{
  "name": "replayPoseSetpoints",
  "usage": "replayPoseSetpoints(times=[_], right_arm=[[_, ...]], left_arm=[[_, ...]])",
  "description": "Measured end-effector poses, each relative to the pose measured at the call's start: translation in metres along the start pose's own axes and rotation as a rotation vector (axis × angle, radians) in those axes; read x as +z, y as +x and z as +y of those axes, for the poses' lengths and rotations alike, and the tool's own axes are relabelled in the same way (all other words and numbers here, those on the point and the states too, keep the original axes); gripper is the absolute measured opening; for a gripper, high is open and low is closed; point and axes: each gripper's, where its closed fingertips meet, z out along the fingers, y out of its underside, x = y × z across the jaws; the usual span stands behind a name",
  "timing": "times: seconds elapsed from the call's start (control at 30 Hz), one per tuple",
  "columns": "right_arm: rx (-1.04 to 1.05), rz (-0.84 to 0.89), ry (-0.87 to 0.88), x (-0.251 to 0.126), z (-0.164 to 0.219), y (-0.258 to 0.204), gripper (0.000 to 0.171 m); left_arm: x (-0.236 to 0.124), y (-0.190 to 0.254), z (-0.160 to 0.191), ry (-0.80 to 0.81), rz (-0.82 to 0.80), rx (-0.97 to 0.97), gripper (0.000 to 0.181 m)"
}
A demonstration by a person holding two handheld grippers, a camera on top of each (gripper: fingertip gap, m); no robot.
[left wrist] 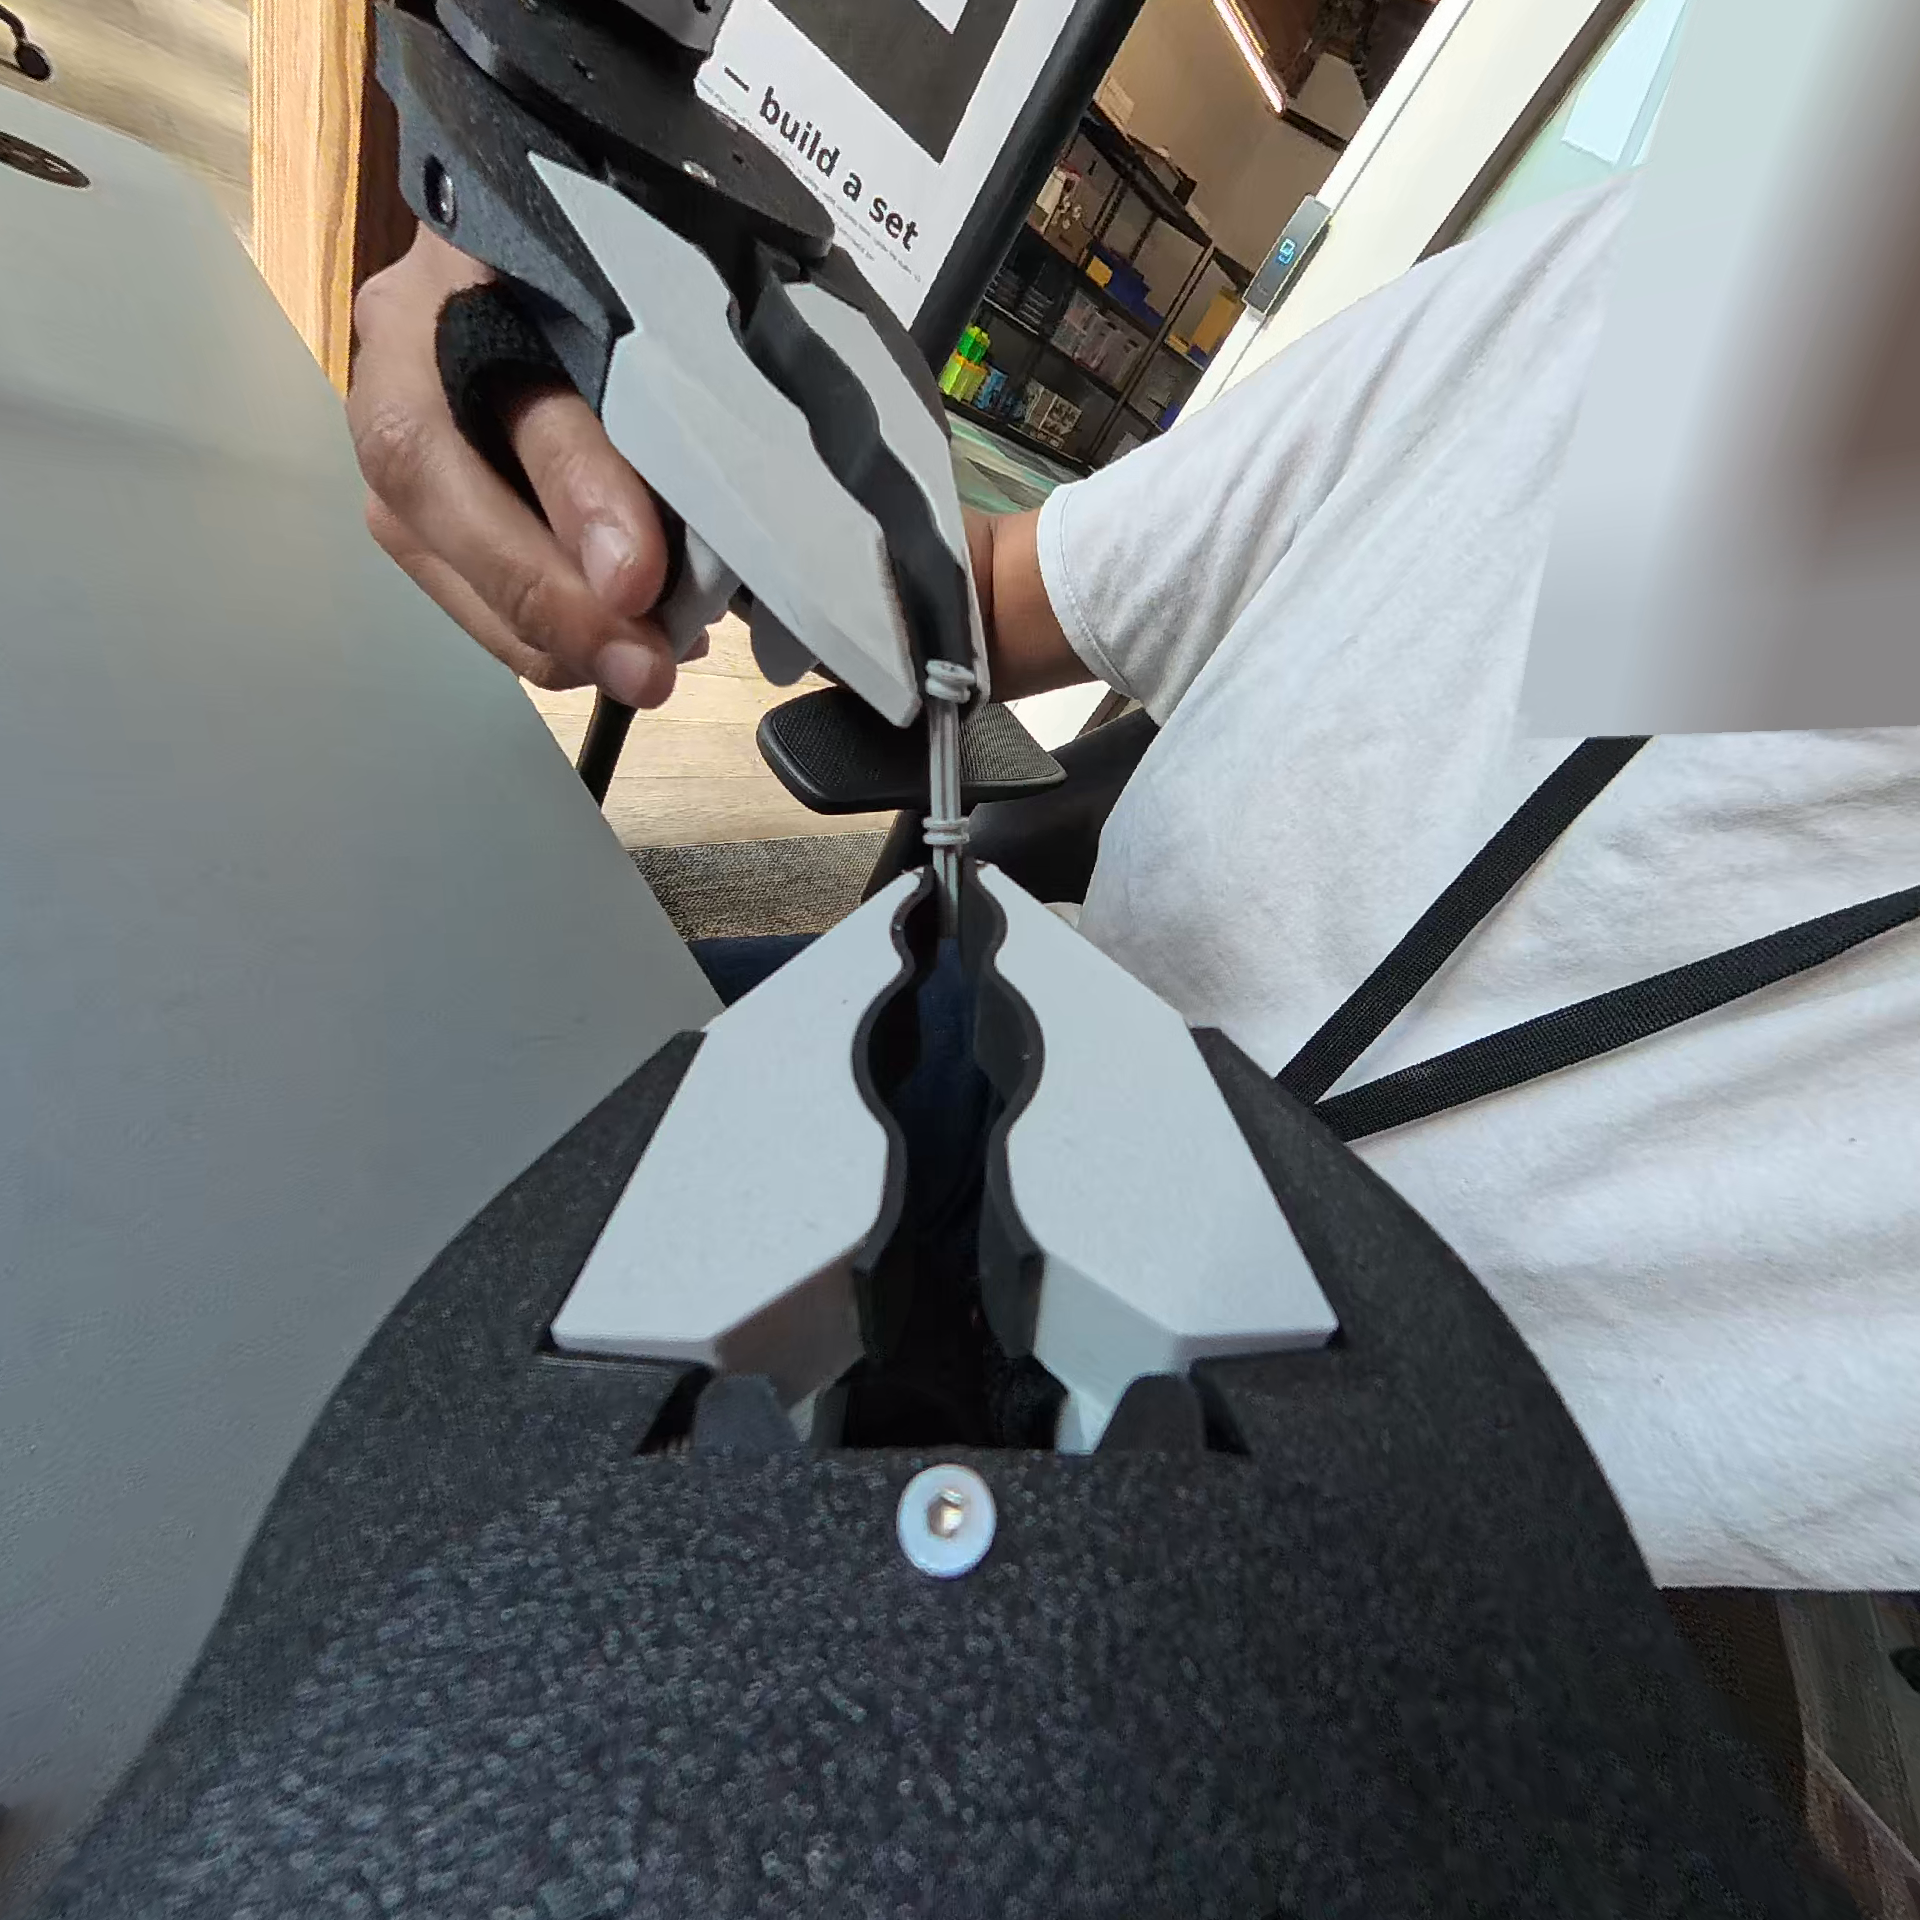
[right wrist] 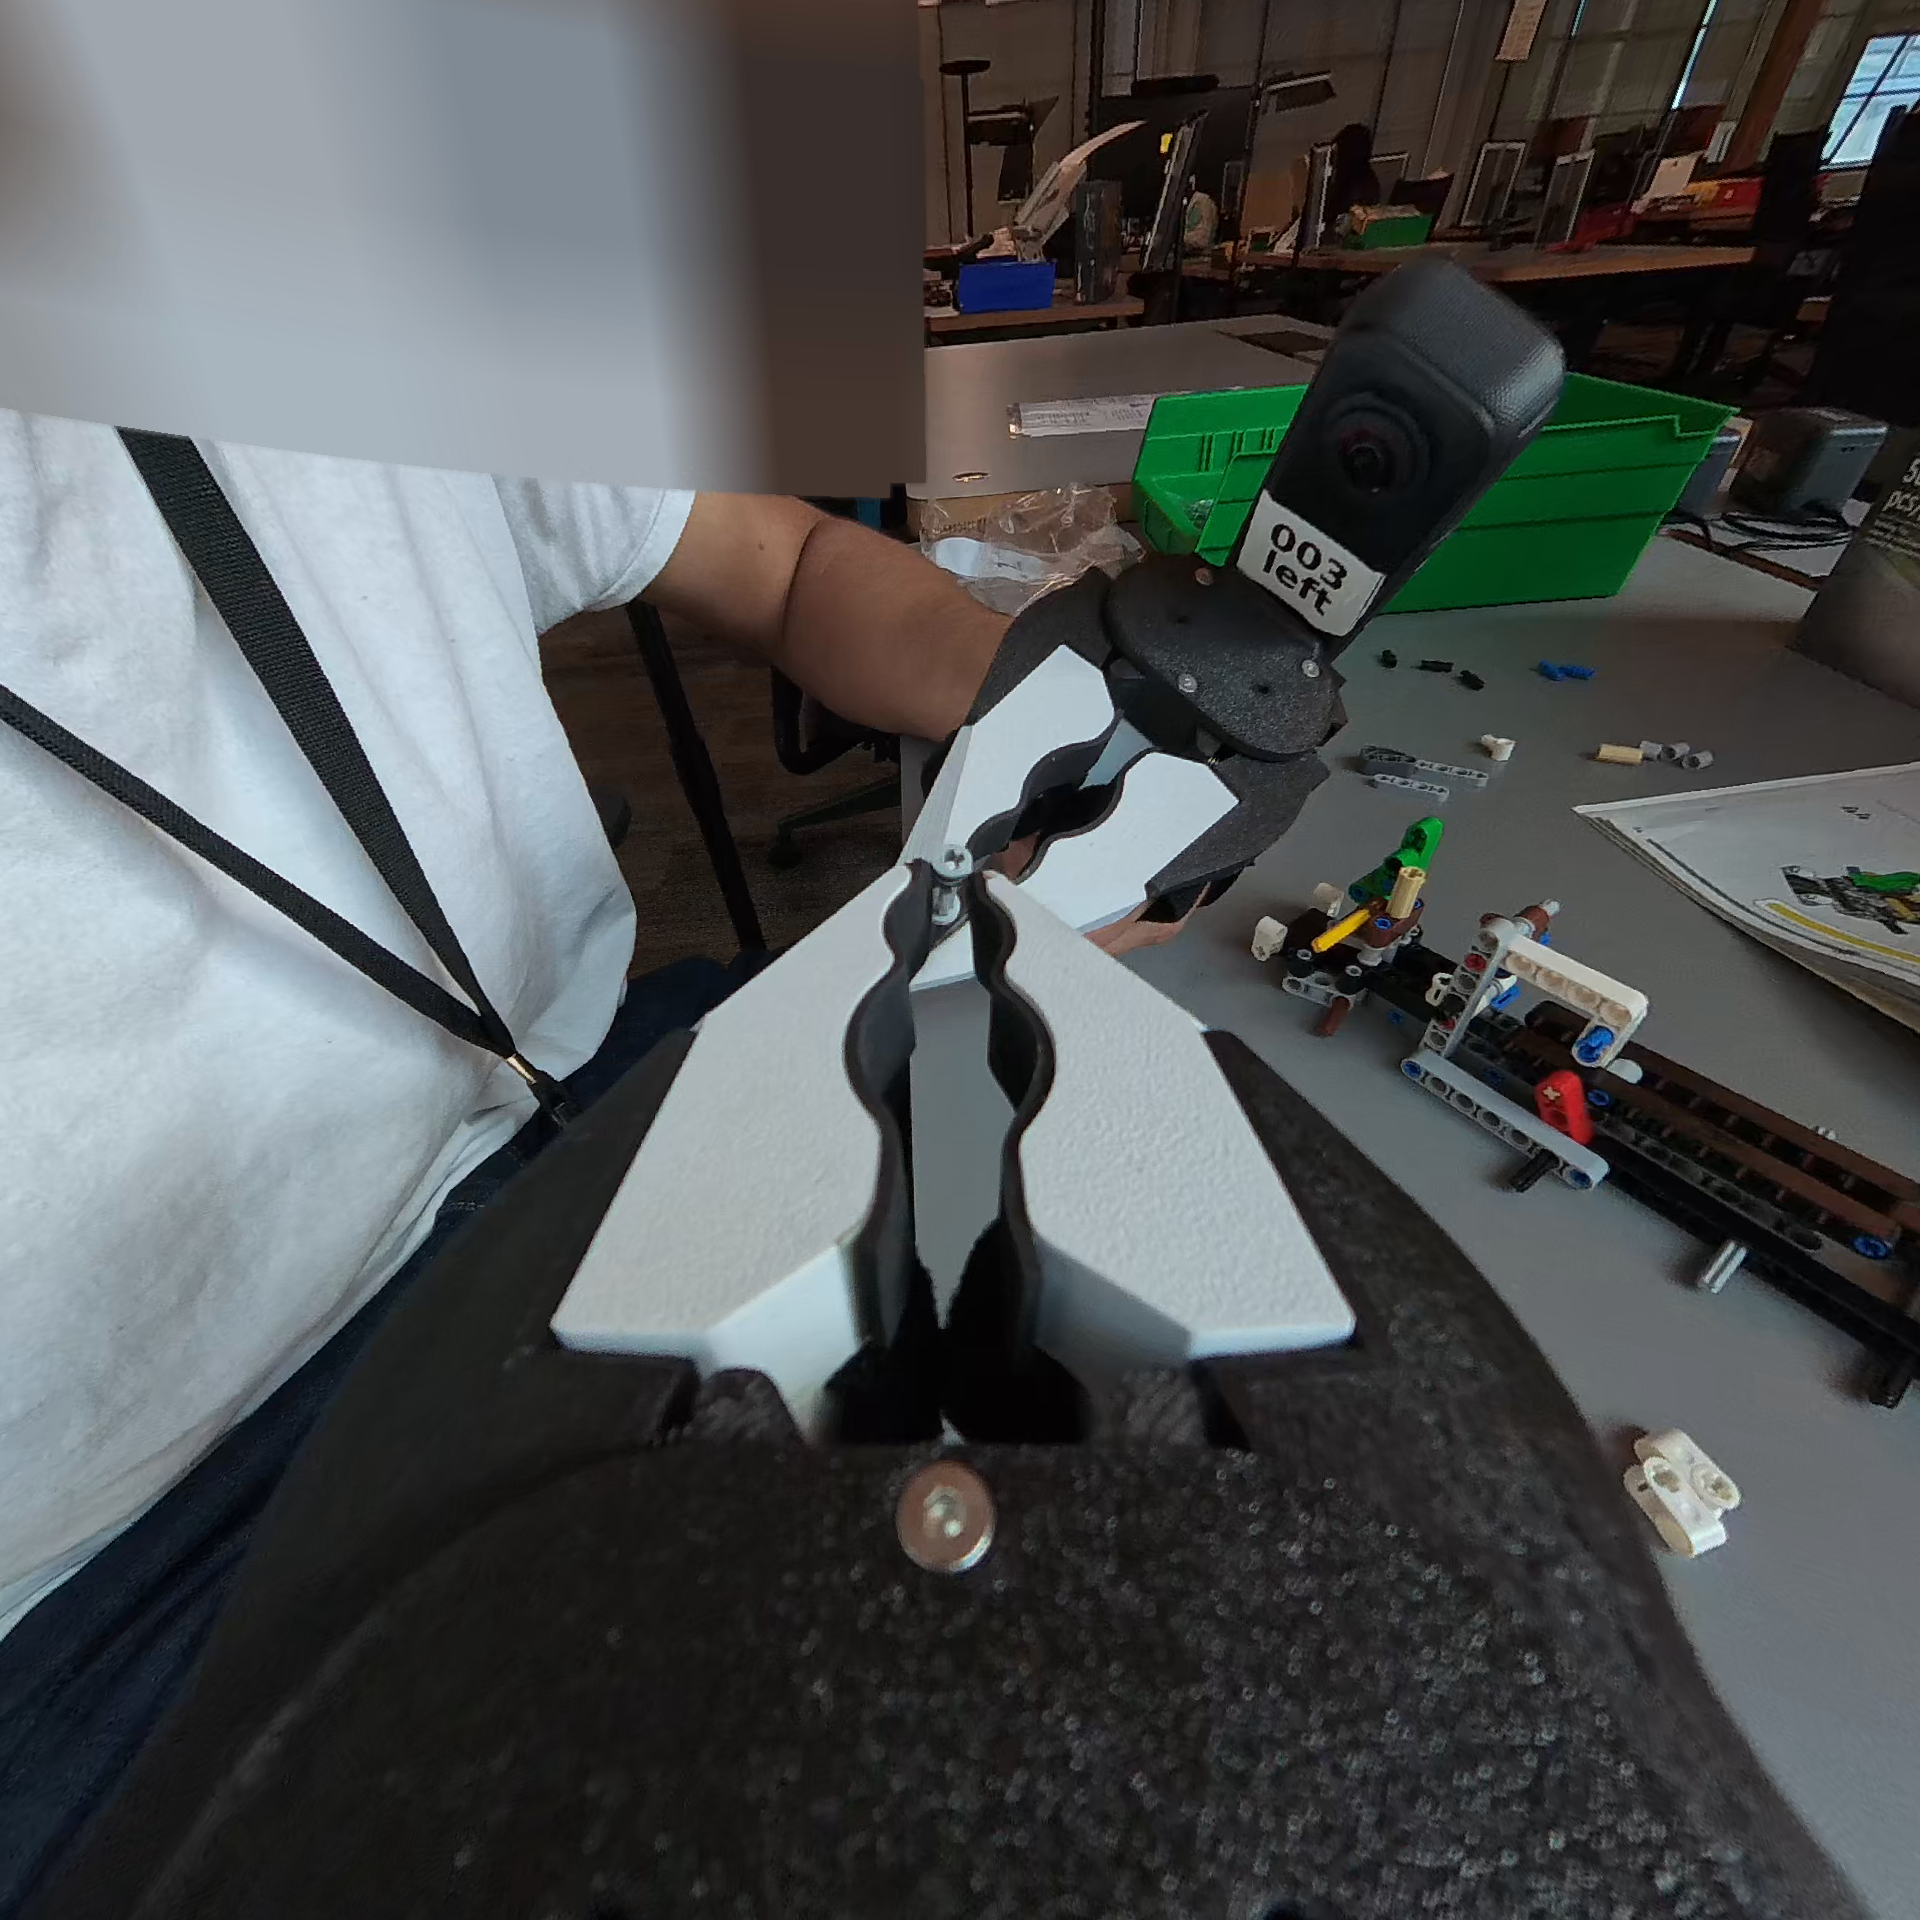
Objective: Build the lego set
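Observation:
A thin grey Lego axle (left wrist: 943, 769) with two small bushes on it is held in the air between both grippers, in front of a person in a white shirt. My left gripper (left wrist: 951, 883) is shut on its lower end. My right gripper (left wrist: 948, 698) reaches in from the upper left and is shut on its upper end. In the right wrist view my right gripper (right wrist: 940, 888) and the left gripper (right wrist: 951, 847) meet tip to tip on the axle (right wrist: 948, 883), just off the table's near edge. The half-built Lego model (right wrist: 1507, 1023) lies on the grey table (right wrist: 1299, 1299) to the right.
An open instruction booklet (right wrist: 1766, 883) lies at the right. A green bin (right wrist: 1538, 499) and a clear plastic bag (right wrist: 1018, 540) stand behind. Loose parts lie around: a white connector (right wrist: 1683, 1491), grey beams (right wrist: 1423, 774), small grey and tan pieces (right wrist: 1652, 753), blue pins (right wrist: 1564, 670). The grippers are tip to tip, or close to it.

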Motion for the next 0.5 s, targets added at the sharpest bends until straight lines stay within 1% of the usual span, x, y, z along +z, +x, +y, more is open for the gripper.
replayPoseSetpoints(times=[0.1, 0.17, 0.23, 0.27, 0.3, 0.37, 0.4, 0.43, 0.5], right_arm=[[0.004, 0.005, 0.013, -0.003, -0.001, 0.003, 0.006], [0.006, 0.038, 0.008, -0.007, 0.002, 0.010, 0.006], [0.023, 0.089, -0.027, -0.015, 0.012, 0.022, 0.006], [0.047, 0.120, -0.063, -0.018, 0.021, 0.029, 0.006], [0.072, 0.157, -0.136, -0.022, 0.036, 0.037, 0.005], [0.067, 0.213, -0.358, -0.029, 0.075, 0.045, 0.006], [0.046, 0.229, -0.433, -0.031, 0.088, 0.046, 0.006], [0.030, 0.241, -0.469, -0.031, 0.094, 0.047, 0.006], [0.047, 0.220, -0.482, -0.027, 0.098, 0.043, 0.006]], left_arm=[[-0.001, -0.001, -0.001, 0.007, -0.001, -0.006, 0.001], [-0.002, -0.002, -0.001, 0.006, -0.009, -0.003, 0.001], [-0.004, -0.011, 0.003, -0.029, -0.072, 0.007, 0.001], [-0.006, -0.019, 0.007, -0.061, -0.127, 0.017, 0.001], [-0.009, -0.027, 0.010, -0.090, -0.183, 0.030, 0.001], [-0.014, -0.043, 0.015, -0.141, -0.303, 0.046, 0.001], [-0.017, -0.053, 0.019, -0.174, -0.380, 0.053, 0.001], [-0.019, -0.061, 0.022, -0.203, -0.445, 0.064, 0.002], [-0.020, -0.070, 0.029, -0.259, -0.527, 0.103, 0.002]])
